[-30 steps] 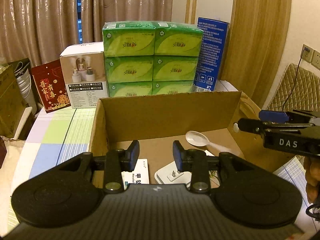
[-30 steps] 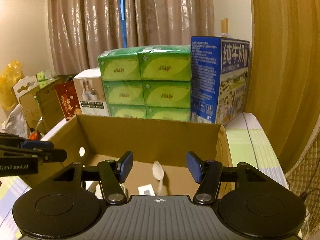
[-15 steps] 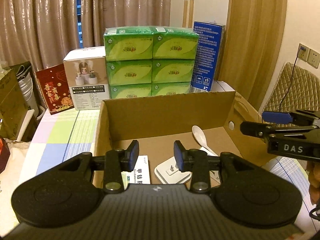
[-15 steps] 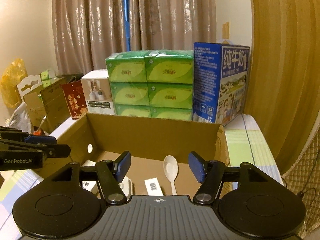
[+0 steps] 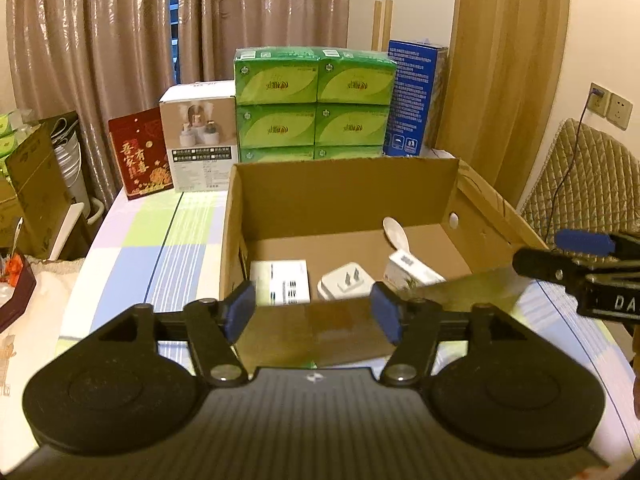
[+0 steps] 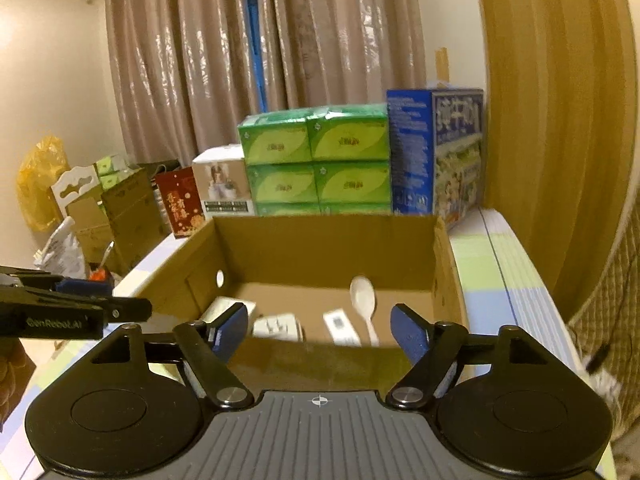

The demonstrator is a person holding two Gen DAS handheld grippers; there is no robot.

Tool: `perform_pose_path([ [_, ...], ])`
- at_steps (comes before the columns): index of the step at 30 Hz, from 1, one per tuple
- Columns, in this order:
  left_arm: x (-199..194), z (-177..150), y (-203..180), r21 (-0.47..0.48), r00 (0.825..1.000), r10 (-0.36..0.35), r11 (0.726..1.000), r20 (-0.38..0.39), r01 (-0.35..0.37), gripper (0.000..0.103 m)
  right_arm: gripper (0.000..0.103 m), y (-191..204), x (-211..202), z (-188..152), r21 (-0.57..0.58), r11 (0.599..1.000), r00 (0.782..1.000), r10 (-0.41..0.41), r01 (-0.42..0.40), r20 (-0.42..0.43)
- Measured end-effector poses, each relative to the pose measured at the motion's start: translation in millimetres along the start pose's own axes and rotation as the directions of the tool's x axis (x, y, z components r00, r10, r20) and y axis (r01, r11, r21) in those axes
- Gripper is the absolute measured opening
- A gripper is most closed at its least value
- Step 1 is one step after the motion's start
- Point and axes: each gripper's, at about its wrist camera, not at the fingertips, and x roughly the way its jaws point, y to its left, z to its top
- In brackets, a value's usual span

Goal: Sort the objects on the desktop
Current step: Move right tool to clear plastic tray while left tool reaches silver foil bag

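Cardboard box (image 5: 344, 196) holds spoon (image 5: 394, 232), plug (image 5: 347, 281), small cartons. Left gripper (image 5: 314, 312), right gripper (image 6: 318, 330) before box, both spread, empty.

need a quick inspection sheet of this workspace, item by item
surface: table with a checked pastel cloth, bare to the left of the box.
job's things: open cardboard box holds a white spoon, a white plug adapter, a flat white packet and a small white carton.
clutter: green tissue packs, blue milk carton, white gift box and red card behind the box.
grippers: left gripper and right gripper both open, empty, on the near side of the box.
cables: dark cord from a wall socket.
surroundings: curtains, quilted chair.
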Motion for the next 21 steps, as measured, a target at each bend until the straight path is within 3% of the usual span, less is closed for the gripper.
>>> perform_pose_path([
  [10, -28.9, -44.0, 7.2, -0.027, 0.998, 0.022, 0.999, -0.053, -0.023, 0.083, 0.084, -3.9, -21.5, -55.5, 0.027, 0.999, 0.996, -0.03, 0.032, -0.082],
  [14, -30.5, -63.3, 14.0, -0.049, 0.993, 0.04, 0.998, -0.115, -0.046, 0.085, 0.085, -9.9, -20.5, -69.7, 0.054, 0.998, 0.991, -0.017, 0.025, -0.13],
  [18, -23.2, -74.3, 15.7, -0.03, 0.983, 0.054, 0.998, -0.174, -0.06, 0.086, 0.086, -8.5, -17.8, -74.9, -0.005, 0.999, 0.99, -0.032, 0.032, -0.139],
  [21, -15.3, -77.5, 19.5, -0.06, 0.976, 0.037, 0.997, -0.213, -0.051, 0.086, 0.086, -9.3, -14.5, -74.9, 0.03, 1.0, 0.989, 0.001, 0.003, -0.147],
])
